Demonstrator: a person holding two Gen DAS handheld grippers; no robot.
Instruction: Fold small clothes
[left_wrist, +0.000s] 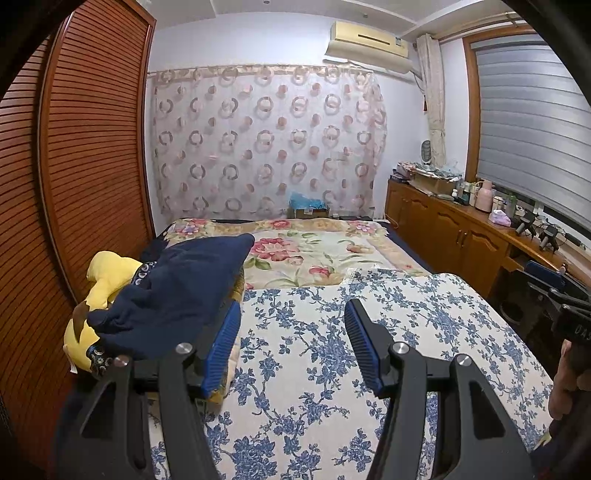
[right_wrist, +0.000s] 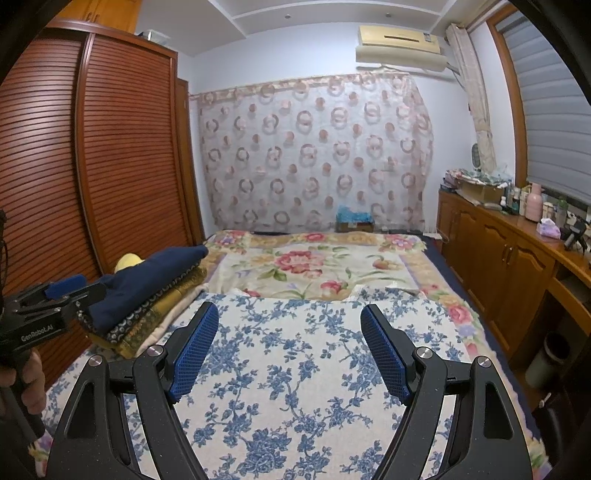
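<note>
Both claws hang released over the bed: the left claw (left_wrist: 291, 334) and the right claw (right_wrist: 290, 345) each show their blue pads spread apart with only the blue-flowered cover (right_wrist: 295, 369) between them, and nothing gripped. What the coming move turns on is the navy garment (left_wrist: 177, 291), which lies on top of a stack of folded cloth (right_wrist: 155, 317) at the bed's left edge, beside the slatted wardrobe (left_wrist: 92, 147) and partly over a yellow plush toy (left_wrist: 107, 273). From the left claw it sits just to the left, close beside the left pad; from the right claw it is well off to the left, with the left claw in between. The garment's long axis runs away toward the far wall. By this layout the left hand is clearly the nearer one.
</note>
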